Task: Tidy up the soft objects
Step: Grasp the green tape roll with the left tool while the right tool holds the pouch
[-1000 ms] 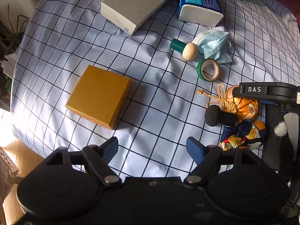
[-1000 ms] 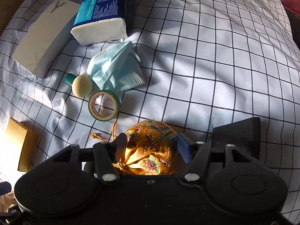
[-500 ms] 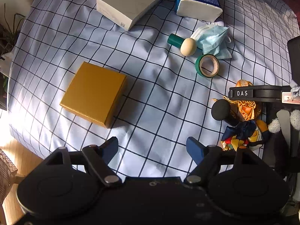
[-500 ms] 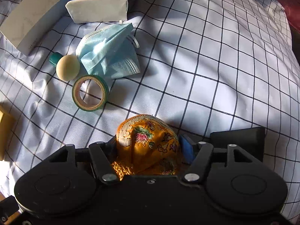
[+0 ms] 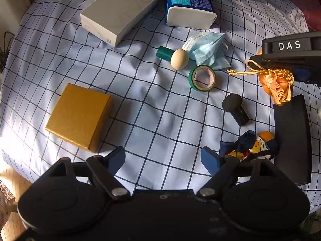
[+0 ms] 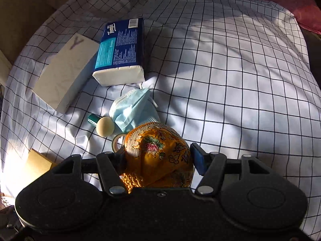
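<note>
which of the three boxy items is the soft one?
The blue tissue pack, plastic-wrapped with a squashy white end, lying between the white carton and face mask. The white carton and gold box are rigid.

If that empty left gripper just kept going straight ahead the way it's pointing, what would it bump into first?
Probably only the checked cloth: the left gripper points down at a bare patch between the gold box and the colourful scarf.

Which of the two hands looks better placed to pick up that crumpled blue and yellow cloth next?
Left. Its tool is opening with nothing between its fingers, and the cloth lies right beside one fingertip. The right tool is already full, gripping the orange embroidered pouch.
</note>
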### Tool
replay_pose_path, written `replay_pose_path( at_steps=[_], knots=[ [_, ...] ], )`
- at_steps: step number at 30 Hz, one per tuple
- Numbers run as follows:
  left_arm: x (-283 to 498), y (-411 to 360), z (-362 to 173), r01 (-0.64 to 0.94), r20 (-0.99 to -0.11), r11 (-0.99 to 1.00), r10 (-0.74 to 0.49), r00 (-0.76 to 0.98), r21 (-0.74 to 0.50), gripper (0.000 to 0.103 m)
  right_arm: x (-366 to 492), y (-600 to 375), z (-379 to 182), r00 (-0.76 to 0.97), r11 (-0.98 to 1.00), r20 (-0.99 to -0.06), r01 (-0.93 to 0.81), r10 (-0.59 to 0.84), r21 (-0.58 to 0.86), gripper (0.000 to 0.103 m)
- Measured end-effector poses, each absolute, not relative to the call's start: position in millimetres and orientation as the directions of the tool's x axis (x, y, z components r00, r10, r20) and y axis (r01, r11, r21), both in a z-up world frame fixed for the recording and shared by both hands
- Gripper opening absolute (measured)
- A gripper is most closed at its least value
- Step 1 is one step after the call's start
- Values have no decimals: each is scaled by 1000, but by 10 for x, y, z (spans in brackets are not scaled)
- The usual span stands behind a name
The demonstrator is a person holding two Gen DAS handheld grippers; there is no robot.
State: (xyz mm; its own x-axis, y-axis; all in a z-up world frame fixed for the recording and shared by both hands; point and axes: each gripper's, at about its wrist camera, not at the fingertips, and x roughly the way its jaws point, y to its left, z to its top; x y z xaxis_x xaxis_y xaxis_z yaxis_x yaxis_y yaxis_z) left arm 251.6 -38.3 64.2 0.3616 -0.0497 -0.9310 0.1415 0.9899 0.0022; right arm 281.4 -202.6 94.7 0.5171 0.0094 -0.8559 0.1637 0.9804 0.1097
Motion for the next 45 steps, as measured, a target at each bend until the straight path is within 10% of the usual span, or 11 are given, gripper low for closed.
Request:
replay_pose_path(
  at_steps=[33,41,45],
  knots=[
    [3794,-1208,61,-43,-918,998,67,392,54,84,2630,-2316,1360,611,967,-791,186,27,176,59],
    [3839,-1262,-13,-15,-918,1000,27,396,22,46,2622,-2321,1384,611,963,-790,184,44,196,59],
    [3807,-1345,40,5,-914,999,47,403,53,45,2615,-2358,1420,624,957,-780,190,54,218,59]
  ],
)
